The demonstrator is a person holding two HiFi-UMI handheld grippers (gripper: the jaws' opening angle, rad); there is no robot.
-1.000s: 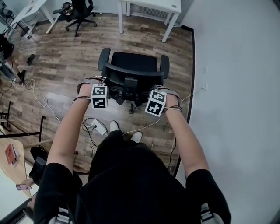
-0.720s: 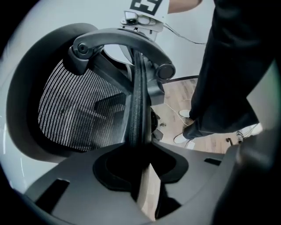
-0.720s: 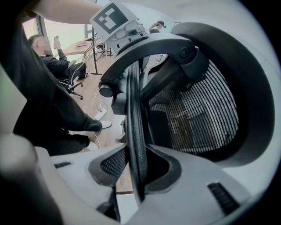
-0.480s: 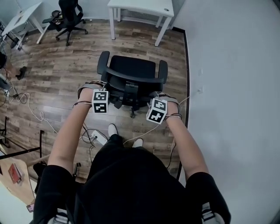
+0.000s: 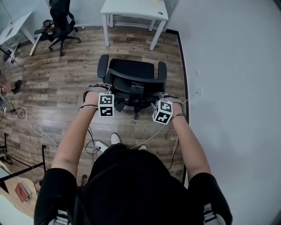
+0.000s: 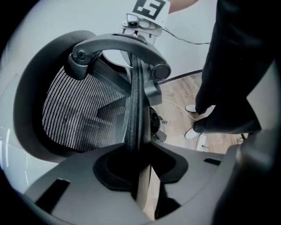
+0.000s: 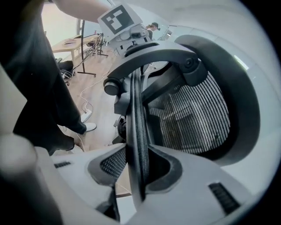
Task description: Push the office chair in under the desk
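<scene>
White desk cut off beyond office chair.

Far worktop cut off by the top edge, base of the chair mostly hidden beneath its seat, second chair cropped at the top

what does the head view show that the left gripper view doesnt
Only the head view: the white rectangular desk ahead and a second black swivel chair beyond. Only the left gripper view: the left claw closed on the backrest's rim. Both: the black mesh-backed office chair, the brown wood-plank floor, the person's white shoes.
</scene>
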